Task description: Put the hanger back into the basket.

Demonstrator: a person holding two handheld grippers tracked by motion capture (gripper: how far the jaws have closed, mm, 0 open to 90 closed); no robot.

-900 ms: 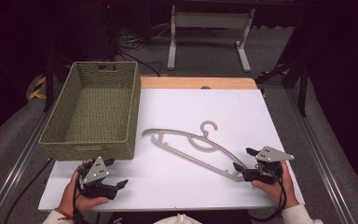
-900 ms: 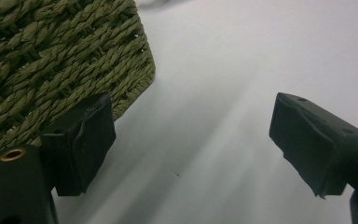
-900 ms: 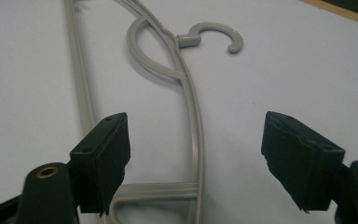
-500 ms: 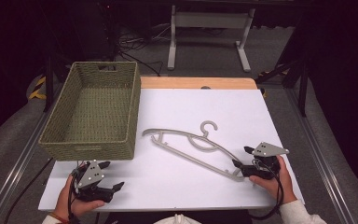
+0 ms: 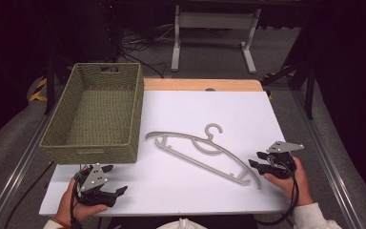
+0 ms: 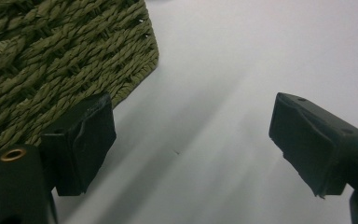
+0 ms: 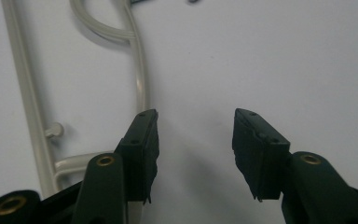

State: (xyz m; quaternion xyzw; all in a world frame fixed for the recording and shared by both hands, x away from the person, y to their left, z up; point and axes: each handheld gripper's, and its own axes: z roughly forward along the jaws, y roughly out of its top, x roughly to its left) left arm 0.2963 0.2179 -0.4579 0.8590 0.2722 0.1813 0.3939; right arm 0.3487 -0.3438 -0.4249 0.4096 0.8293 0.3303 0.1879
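We are now holding our left gripper (image 5: 113, 181) nearer the table's front edge than a moment ago, jaws released with nothing between them, just beside the woven basket (image 5: 95, 112). Our right gripper (image 5: 255, 159) is sitting lower too, jaws apart and gripping nothing. The grey hanger (image 5: 205, 152) is lying flat mid-table, unmoved, its end just beside that gripper.

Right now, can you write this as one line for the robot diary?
left gripper: open, near basket | right gripper: open, beside hanger end | hanger: flat on table, not held
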